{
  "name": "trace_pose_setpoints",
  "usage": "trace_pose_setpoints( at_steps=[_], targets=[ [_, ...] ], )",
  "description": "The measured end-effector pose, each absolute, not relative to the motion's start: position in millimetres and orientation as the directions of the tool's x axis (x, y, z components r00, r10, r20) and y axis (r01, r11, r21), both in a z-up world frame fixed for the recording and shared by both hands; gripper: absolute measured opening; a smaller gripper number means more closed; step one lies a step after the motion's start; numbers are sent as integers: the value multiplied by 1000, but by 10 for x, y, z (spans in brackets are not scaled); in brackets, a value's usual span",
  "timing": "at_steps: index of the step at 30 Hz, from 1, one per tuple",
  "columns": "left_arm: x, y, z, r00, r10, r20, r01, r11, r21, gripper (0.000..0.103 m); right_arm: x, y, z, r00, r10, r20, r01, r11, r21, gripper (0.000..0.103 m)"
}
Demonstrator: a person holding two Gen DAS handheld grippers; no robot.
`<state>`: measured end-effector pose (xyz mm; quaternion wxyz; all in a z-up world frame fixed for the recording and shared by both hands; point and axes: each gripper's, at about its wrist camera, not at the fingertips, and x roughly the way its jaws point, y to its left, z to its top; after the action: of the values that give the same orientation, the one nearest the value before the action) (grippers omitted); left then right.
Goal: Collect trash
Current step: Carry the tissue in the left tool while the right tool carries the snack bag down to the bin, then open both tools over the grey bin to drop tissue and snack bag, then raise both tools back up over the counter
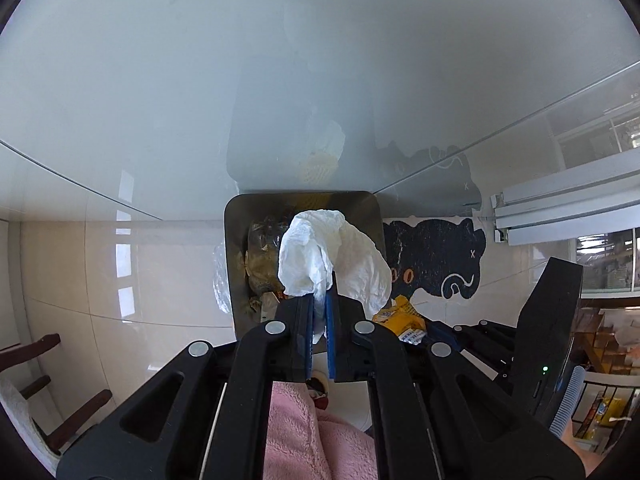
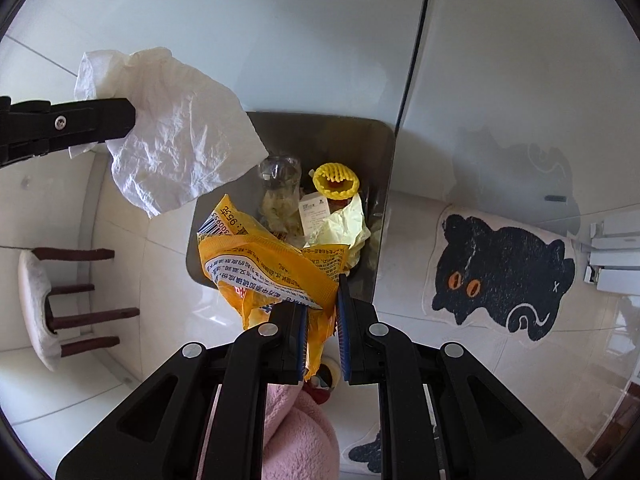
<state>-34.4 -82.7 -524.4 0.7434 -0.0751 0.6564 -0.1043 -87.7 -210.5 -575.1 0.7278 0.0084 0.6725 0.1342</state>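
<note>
My left gripper (image 1: 320, 300) is shut on a crumpled white tissue (image 1: 320, 256) and holds it above the open grey trash bin (image 1: 236, 236). The tissue also shows in the right wrist view (image 2: 180, 140), with the left gripper's finger (image 2: 80, 124) at its left. My right gripper (image 2: 322, 300) is shut on a yellow snack wrapper (image 2: 272, 260) above the bin's near edge (image 2: 380, 200). The wrapper shows in the left wrist view (image 1: 400, 316) too. The bin holds a clear plastic bottle (image 2: 280, 172), a yellow foam net (image 2: 336, 180) and pale yellow paper (image 2: 344, 224).
A glass tabletop edge (image 1: 500, 132) runs just beyond the bin. A black cat-shaped rug (image 2: 504, 272) lies on the tiled floor to the right. A wooden chair with a white cushion (image 2: 36, 304) stands at the left. A window frame (image 1: 568, 200) is at the right.
</note>
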Motion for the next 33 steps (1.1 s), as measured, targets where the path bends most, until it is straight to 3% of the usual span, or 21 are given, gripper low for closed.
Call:
trace_pose_setpoints(
  at_steps=[1,3,5,6,7,9,15,19,22,33],
  targets=[
    [-346,-807,-5281,113,-259,-959,52,966,-255,5,-852,-2107,-5775,63,220,-973,-177,962,206,17],
    [-324,-804,-5352,97,-263,-960,47,965,-259,15,-817,-2100,-5826,57,239,-969,-164,960,227,21],
    [-295,-800,-5372,98,-264,-959,46,964,-261,23,-786,-2092,-5853,58,249,-967,-157,958,238,34],
    [-283,-784,-5371,96,-264,-960,44,964,-261,31,-774,-2092,-5854,61,256,-965,-155,957,244,52],
    [-272,-786,-5359,96,-266,-959,41,964,-263,34,-765,-2092,-5843,69,258,-964,-157,957,245,61],
    [-258,-774,-5322,102,-270,-958,37,963,-267,43,-752,-2085,-5820,68,249,-966,-165,958,235,61],
    [-235,-749,-5054,121,-261,-958,49,965,-257,67,-788,-2199,-5552,97,241,-966,-152,963,225,93],
    [-303,-686,-4639,161,-252,-954,39,968,-249,83,-854,-2301,-5107,143,241,-960,-155,963,219,100],
    [-394,-656,-4240,198,-251,-948,50,968,-246,93,-901,-2386,-4679,196,252,-948,-160,962,223,100],
    [-705,-510,-2781,362,-282,-888,124,959,-254,95,-1004,-2517,-3017,425,224,-877,-193,969,154,100]
  ],
)
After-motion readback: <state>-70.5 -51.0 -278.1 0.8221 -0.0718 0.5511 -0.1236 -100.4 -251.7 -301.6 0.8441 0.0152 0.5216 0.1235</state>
